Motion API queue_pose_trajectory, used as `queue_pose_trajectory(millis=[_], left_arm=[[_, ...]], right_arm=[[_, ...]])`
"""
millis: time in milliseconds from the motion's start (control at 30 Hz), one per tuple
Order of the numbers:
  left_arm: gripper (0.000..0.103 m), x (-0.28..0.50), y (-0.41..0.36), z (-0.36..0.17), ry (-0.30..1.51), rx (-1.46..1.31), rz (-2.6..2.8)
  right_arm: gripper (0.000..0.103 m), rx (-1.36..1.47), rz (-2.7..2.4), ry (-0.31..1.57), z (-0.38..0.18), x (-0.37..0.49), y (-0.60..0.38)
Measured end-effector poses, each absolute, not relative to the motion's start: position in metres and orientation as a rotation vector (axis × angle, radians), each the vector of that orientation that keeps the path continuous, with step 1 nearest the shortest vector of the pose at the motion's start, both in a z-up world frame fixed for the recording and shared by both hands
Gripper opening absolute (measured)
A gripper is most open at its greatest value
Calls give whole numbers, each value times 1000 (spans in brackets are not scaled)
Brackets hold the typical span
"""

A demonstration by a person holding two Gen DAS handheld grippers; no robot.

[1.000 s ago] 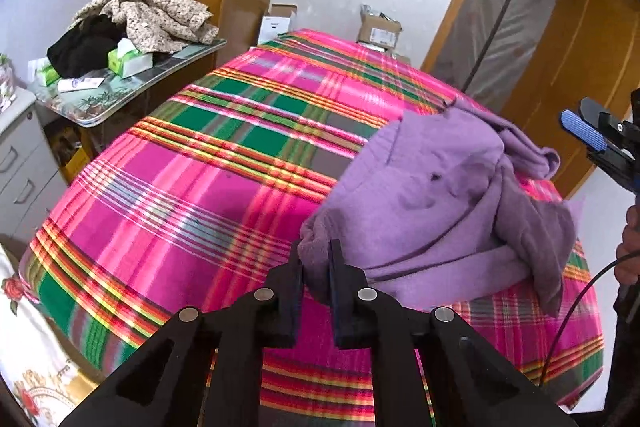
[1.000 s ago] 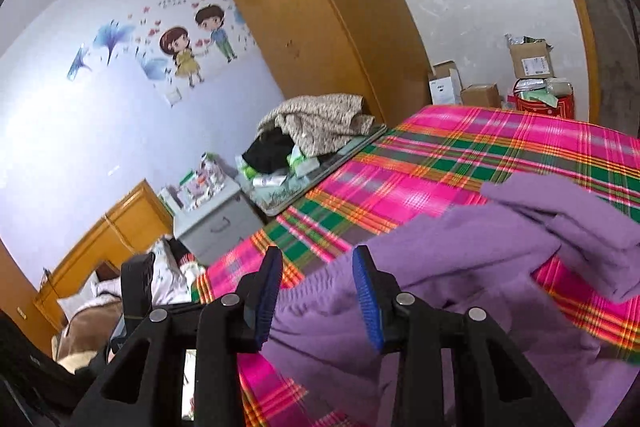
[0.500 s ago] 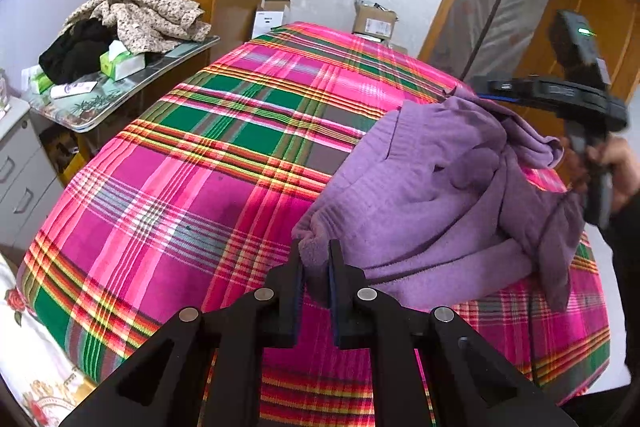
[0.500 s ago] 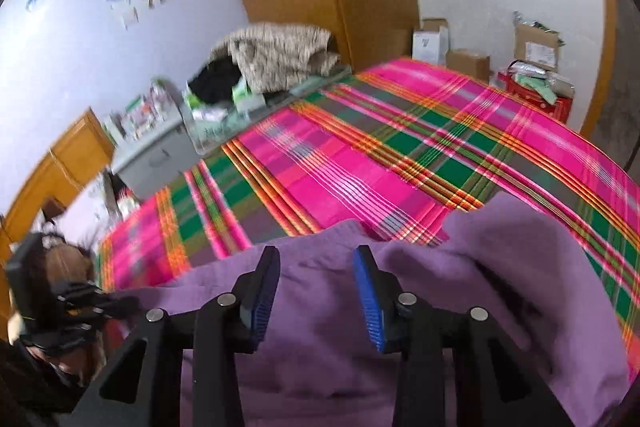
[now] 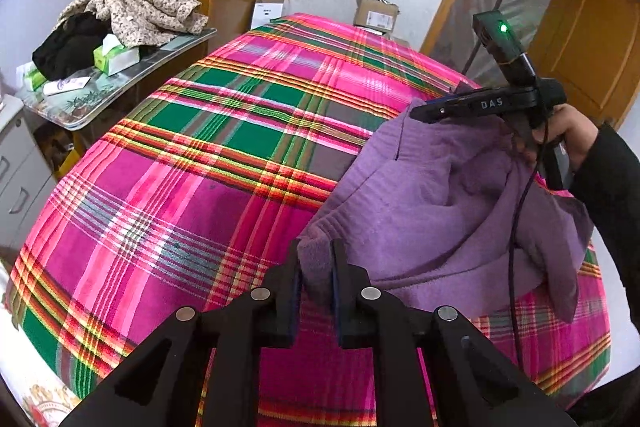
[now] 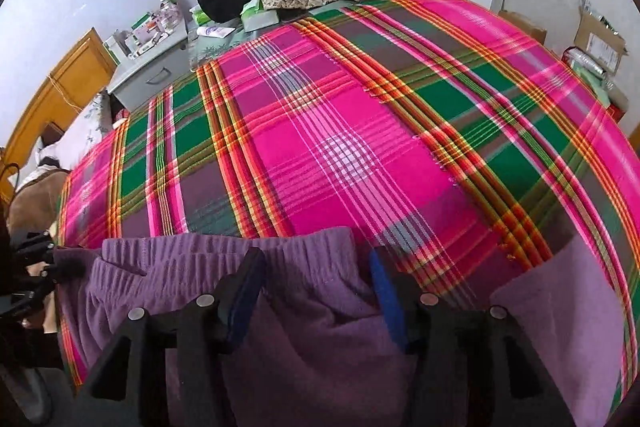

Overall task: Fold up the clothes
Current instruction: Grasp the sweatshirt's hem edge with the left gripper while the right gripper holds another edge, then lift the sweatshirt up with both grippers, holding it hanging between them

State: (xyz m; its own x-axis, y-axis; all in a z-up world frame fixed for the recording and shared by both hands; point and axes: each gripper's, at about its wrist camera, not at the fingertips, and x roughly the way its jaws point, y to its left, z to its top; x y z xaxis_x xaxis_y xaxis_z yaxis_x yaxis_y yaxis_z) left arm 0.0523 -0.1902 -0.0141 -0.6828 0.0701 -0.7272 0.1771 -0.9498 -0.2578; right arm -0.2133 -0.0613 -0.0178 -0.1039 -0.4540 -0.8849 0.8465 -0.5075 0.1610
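Left gripper (image 5: 316, 269) pinches purple garment (image 5: 432, 203) corner; only my right gripper's (image 6: 318, 291) view shows jaws opening wide over the waistband (image 6: 224, 247).

You can read just 1 marking: white letters "DAS" on the side of the black handheld right gripper (image 5: 486, 103). Labels on the brown cardboard boxes (image 5: 376, 15) are too small to read.
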Motion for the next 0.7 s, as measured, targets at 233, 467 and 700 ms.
queue_pose_trajectory(millis=[233, 467, 700], left_arm=[[14, 51, -190, -14, 488, 1226, -2787], [10, 60, -187, 3, 464, 1147, -2837], [10, 73, -182, 50, 396, 957, -2961]], right_arm=[[11, 1163, -1820, 525, -10, -200, -62], [10, 951, -2005, 485, 47, -178, -46], [10, 696, -2175, 432, 123, -150, -36]])
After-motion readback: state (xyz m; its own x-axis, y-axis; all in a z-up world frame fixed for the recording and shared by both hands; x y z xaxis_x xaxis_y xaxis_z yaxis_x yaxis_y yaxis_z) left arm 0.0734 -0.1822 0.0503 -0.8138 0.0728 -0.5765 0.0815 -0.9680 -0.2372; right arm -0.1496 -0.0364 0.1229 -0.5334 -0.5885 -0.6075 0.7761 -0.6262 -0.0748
